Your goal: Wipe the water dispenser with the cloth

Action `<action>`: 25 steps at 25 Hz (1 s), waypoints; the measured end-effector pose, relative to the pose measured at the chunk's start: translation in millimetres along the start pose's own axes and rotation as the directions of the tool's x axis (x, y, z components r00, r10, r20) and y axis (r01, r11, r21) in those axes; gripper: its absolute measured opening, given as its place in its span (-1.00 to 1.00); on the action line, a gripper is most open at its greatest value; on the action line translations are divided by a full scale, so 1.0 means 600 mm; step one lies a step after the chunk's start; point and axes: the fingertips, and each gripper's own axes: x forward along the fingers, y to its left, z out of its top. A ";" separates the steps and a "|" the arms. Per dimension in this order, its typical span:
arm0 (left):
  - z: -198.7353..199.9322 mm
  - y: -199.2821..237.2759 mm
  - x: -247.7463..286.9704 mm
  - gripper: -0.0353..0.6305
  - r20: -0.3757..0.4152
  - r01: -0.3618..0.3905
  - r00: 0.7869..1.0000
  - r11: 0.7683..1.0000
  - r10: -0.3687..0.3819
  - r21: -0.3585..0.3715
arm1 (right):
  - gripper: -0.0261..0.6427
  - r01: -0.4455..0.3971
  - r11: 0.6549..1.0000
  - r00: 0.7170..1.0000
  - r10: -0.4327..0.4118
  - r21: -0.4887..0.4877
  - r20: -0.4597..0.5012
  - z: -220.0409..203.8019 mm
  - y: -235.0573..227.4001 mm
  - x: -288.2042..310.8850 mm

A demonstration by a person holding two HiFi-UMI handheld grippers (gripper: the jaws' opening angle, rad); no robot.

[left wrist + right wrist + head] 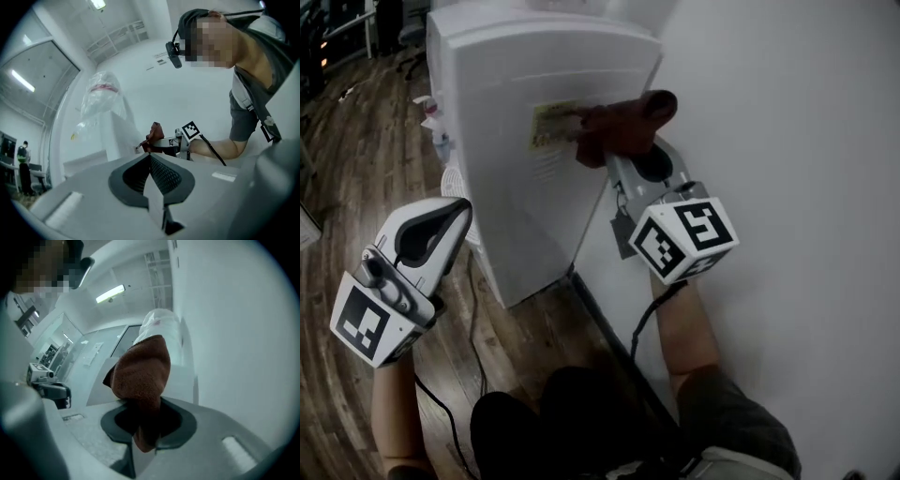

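A brown wood-plank floor (356, 169) is stretching away to the left, and a plain white wall (797, 122) is filling the right side. A dark baseboard strip (609, 328) is running along the foot of that wall. A thin black cable (474, 323) is lying on the planks. A dark office chair (412, 42) is standing far off, too dim to make out well. A distant standing person (22, 164) is showing beside a glass partition (42, 93), and a long ceiling tube light (110, 294) is glowing overhead.
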 end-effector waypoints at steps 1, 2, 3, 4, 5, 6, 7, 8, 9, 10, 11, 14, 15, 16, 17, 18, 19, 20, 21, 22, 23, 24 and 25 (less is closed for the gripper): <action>0.024 0.008 0.010 -0.85 0.016 0.000 1.000 1.000 -0.001 0.026 | -0.74 0.029 1.000 0.999 -0.029 -0.005 0.038 0.037 -0.015 0.011; 0.044 0.011 0.018 -0.85 0.028 0.000 1.000 0.999 -0.001 0.044 | -0.74 0.056 0.998 0.996 -0.055 -0.012 0.069 0.069 -0.028 0.018; 0.059 0.011 0.023 -0.85 0.034 -0.001 0.999 0.998 -0.001 0.057 | -0.74 0.080 0.997 0.993 -0.077 -0.022 0.090 0.093 -0.038 0.021; 0.069 0.010 0.027 -0.85 0.035 -0.003 0.999 0.998 0.001 0.063 | -0.74 0.101 0.994 0.991 -0.098 -0.032 0.095 0.106 -0.046 0.024; 0.072 0.009 0.028 -0.85 0.034 -0.006 0.999 0.998 0.004 0.063 | -0.74 0.118 0.992 0.990 -0.114 -0.041 0.083 0.109 -0.051 0.026; 0.071 0.008 0.029 -0.85 0.032 -0.010 0.999 0.998 0.008 0.060 | -0.74 0.127 0.991 0.990 -0.124 -0.046 0.062 0.102 -0.053 0.028; 0.064 0.005 0.027 -0.85 0.026 -0.013 1.000 0.998 0.011 0.055 | -0.74 0.129 0.991 0.991 -0.127 -0.049 0.038 0.089 -0.052 0.028; 0.053 0.002 0.026 -0.85 0.017 -0.015 1.000 0.999 0.014 0.048 | -0.74 0.125 0.991 0.992 -0.125 -0.052 0.012 0.071 -0.049 0.027; 0.037 -0.003 0.023 -0.85 0.002 -0.017 1.000 0.999 0.017 0.036 | -0.74 0.122 0.991 0.992 -0.124 -0.057 -0.016 0.047 -0.045 0.023; 0.019 -0.010 0.020 -0.85 -0.018 -0.020 1.000 1.000 0.021 0.015 | -0.74 0.123 0.990 0.991 -0.126 -0.064 -0.048 0.021 -0.040 0.017; -0.001 -0.018 0.016 -0.85 -0.038 -0.026 0.999 1.000 0.025 -0.013 | -0.74 0.127 0.989 0.988 -0.133 -0.072 -0.081 -0.009 -0.036 0.009; -0.083 -0.048 -0.014 -0.85 -0.107 -0.032 0.994 0.996 0.023 -0.079 | -0.74 0.147 0.986 0.970 -0.160 -0.083 -0.181 -0.108 -0.024 -0.020; -0.113 -0.057 -0.023 -0.85 -0.128 -0.028 0.992 0.994 0.015 -0.101 | -0.74 0.156 0.985 0.963 -0.169 -0.079 -0.210 -0.142 -0.023 -0.028; -0.142 -0.064 -0.031 -0.85 -0.145 -0.025 0.989 0.992 0.007 -0.123 | -0.74 0.166 0.983 0.956 -0.179 -0.073 -0.234 -0.176 -0.024 -0.033; -0.172 -0.070 -0.037 -0.85 -0.160 -0.025 0.987 0.989 0.002 -0.143 | -0.74 0.177 0.982 0.949 -0.188 -0.065 -0.253 -0.209 -0.026 -0.035; -0.202 -0.075 -0.042 -0.85 -0.174 -0.028 0.985 0.986 -0.001 -0.163 | -0.74 0.187 0.981 0.942 -0.196 -0.056 -0.272 -0.243 -0.028 -0.038; -0.233 -0.082 -0.050 -0.85 -0.190 -0.033 0.982 0.982 -0.002 -0.183 | -0.74 0.196 0.979 0.935 -0.201 -0.046 -0.293 -0.279 -0.028 -0.043; -0.263 -0.092 -0.060 -0.85 -0.210 -0.041 0.978 0.977 -0.004 -0.207 | -0.74 0.202 0.979 0.926 -0.202 -0.033 -0.320 -0.316 -0.025 -0.050; -0.292 -0.106 -0.072 -0.85 -0.235 -0.051 0.972 0.971 -0.006 -0.235 | -0.74 0.204 0.979 0.914 -0.197 -0.018 -0.353 -0.354 -0.019 -0.062; -0.321 -0.122 -0.086 -0.85 -0.262 -0.065 0.965 0.962 -0.007 -0.266 | -0.74 0.203 0.979 0.901 -0.188 -0.003 -0.391 -0.391 -0.010 -0.077; -0.349 -0.139 -0.101 -0.85 -0.288 -0.082 0.958 0.952 -0.008 -0.297 | -0.74 0.202 0.979 0.886 -0.178 0.010 -0.429 -0.428 0.000 -0.094; -0.376 -0.153 -0.114 -0.85 -0.311 -0.099 0.950 0.941 -0.007 -0.323 | -0.74 0.202 0.979 0.869 -0.169 0.021 -0.465 -0.465 0.008 -0.109; -0.403 -0.164 -0.125 -0.85 -0.329 -0.115 0.944 0.932 -0.005 -0.344 | -0.74 0.204 0.978 0.852 -0.163 0.029 -0.497 -0.500 0.016 -0.123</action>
